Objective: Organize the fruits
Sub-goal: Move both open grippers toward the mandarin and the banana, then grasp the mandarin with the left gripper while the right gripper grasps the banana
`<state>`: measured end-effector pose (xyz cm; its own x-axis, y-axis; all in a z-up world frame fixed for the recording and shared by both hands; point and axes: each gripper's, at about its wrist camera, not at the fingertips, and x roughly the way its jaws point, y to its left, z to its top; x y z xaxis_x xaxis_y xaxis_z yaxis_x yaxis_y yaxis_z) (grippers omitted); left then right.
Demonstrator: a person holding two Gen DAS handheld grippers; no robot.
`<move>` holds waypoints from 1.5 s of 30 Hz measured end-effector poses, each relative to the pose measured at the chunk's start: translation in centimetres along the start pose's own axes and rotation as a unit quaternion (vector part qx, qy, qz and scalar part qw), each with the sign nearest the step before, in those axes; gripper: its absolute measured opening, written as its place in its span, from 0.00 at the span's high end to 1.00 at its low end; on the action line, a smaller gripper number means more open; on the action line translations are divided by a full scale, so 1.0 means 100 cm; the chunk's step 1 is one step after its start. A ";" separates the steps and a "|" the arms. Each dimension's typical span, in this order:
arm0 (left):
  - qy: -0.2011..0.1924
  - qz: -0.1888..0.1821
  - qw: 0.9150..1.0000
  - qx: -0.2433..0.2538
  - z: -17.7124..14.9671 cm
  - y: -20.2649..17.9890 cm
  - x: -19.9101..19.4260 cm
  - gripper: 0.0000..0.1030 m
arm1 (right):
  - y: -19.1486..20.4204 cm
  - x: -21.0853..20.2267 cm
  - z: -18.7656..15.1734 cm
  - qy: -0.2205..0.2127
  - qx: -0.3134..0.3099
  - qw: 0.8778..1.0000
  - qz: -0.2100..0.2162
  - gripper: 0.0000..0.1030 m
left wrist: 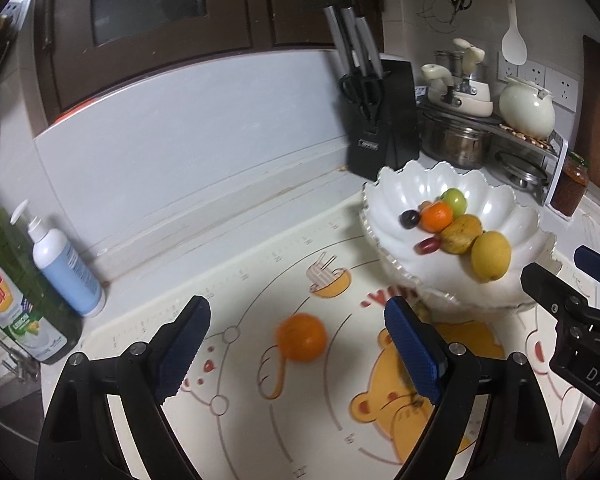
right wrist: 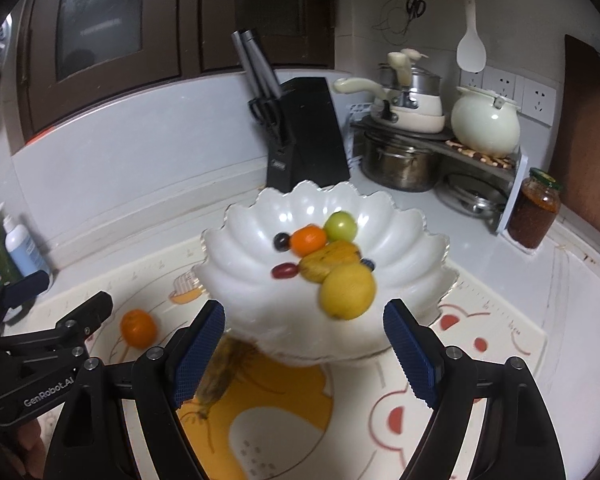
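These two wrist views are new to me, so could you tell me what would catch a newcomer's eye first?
The scalloped white bowl stands out, set on the cartoon bear mat and holding a heap of fruit topped by a yellow lemon. A lone orange lies on the mat outside the bowl, framed by the open left gripper. Behind, a black knife block stands against the wall.

mat [right wrist: 480, 320] on counter | bowl [right wrist: 400, 232] on mat | loose fruit [right wrist: 138, 328] left of bowl | knife block [right wrist: 308, 132] behind bowl

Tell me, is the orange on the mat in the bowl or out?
Out. The orange sits alone on the mat, beside the bowl.
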<state>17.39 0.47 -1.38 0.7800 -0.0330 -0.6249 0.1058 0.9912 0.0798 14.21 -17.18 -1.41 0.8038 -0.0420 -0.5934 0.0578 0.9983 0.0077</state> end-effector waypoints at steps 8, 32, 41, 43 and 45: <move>0.017 -0.003 1.000 -0.001 -0.020 0.016 0.013 0.13 | 0.020 0.007 -0.020 0.018 0.005 1.000 0.007 0.20; 0.070 -0.059 0.995 0.032 -0.032 0.022 0.077 0.16 | 0.048 0.050 -0.047 0.077 0.020 0.997 -0.010 0.20; 0.078 -0.064 0.994 0.034 -0.032 0.021 0.089 0.20 | 0.051 0.060 -0.050 0.088 0.022 0.996 -0.007 0.20; 0.079 -0.064 0.994 0.034 -0.033 0.022 0.090 0.21 | 0.053 0.062 -0.051 0.090 0.019 0.996 -0.006 0.20; 0.081 -0.063 0.994 0.034 -0.033 0.022 0.092 0.22 | 0.054 0.064 -0.052 0.094 0.017 0.995 -0.004 0.20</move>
<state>22.83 2.73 -9.51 0.6485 -0.1295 -0.7501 0.2425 0.9692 0.0424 16.60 -11.80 -9.34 0.6777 -0.0383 -0.7343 0.0866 0.9959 0.0280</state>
